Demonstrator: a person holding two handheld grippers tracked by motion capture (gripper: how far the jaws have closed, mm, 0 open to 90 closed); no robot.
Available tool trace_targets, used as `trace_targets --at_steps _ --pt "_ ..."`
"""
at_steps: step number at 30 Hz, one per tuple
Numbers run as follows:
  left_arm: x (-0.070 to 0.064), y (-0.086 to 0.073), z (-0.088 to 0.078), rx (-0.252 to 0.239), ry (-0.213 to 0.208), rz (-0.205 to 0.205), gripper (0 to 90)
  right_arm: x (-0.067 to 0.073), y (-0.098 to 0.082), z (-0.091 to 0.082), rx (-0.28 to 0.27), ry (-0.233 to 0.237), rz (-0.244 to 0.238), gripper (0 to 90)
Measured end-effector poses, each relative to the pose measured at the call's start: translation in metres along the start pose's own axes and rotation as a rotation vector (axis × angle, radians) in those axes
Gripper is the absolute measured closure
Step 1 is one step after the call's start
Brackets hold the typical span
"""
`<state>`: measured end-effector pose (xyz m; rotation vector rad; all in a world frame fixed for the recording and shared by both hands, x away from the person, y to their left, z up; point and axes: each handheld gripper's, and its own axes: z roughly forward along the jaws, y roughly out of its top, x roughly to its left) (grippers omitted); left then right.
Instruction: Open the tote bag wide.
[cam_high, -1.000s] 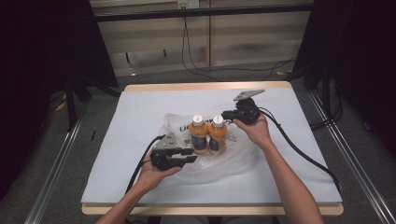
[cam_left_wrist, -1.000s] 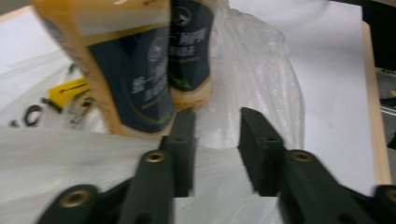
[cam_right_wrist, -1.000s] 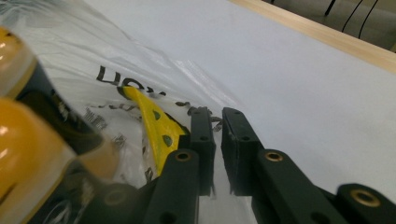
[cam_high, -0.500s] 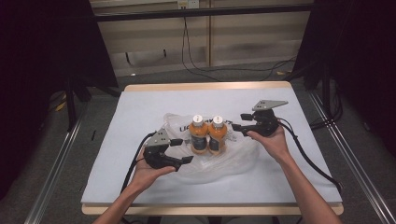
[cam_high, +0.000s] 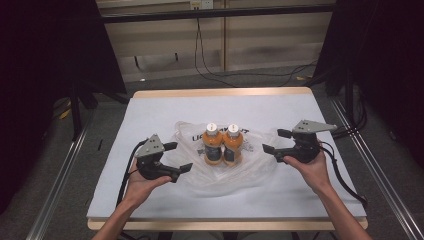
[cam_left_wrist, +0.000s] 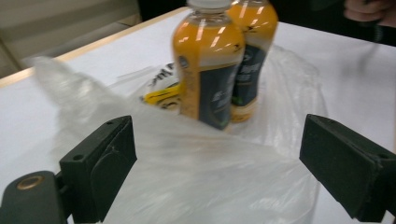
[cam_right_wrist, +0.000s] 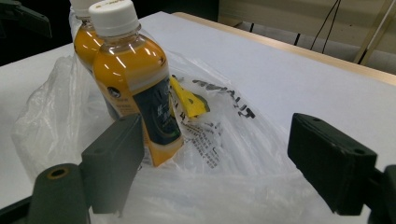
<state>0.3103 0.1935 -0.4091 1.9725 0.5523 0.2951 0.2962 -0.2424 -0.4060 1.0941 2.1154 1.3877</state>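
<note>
Both jaws spread wide, left gripper at 8 o'clock, right gripper at 3 of the bottles: I'd pinch bag edges low, evenly.

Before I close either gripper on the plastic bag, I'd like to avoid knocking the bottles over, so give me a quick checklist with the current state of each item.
1. Both bottles upright, side by side on the plastic bag: ok.
2. Left gripper open, nothing between its jaws: ok.
3. Right gripper open, nothing between its jaws: ok.
4. Each gripper clear of the bottles, one on either side of the bag: ok.
5. Bag film ahead of each gripper's jaws, ready to pinch: ok in both gripper views.
6. Bottles inside the bag or just standing on top of it: cannot tell.
</note>
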Motion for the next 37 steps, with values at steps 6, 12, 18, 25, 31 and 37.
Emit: trace_targets --at_steps 6,12,18,25,31,37 --pt "0.004 -0.009 -0.02 -0.011 0.029 -0.017 8.7 0.007 -0.008 -0.02 -0.019 -0.037 0.002 15.5" --pt "0.008 -0.029 -0.03 0.062 0.042 -0.071 4.7 0.011 -0.029 -0.043 -0.008 -0.101 0.017 11.5" --pt "0.005 -0.045 -0.041 0.083 0.076 -0.09 4.1 0.014 -0.051 -0.063 -0.002 -0.136 0.052 10.9" --pt "-0.003 -0.067 -0.053 0.117 0.11 -0.108 3.9 0.015 -0.07 -0.085 -0.005 -0.19 0.091 10.2" --pt "0.001 -0.082 -0.068 0.088 0.167 -0.144 3.6 0.016 -0.086 -0.102 -0.03 -0.228 0.111 10.3" --pt "0.003 -0.085 -0.077 0.057 0.209 -0.154 3.2 0.014 -0.095 -0.107 -0.021 -0.285 0.118 9.6"
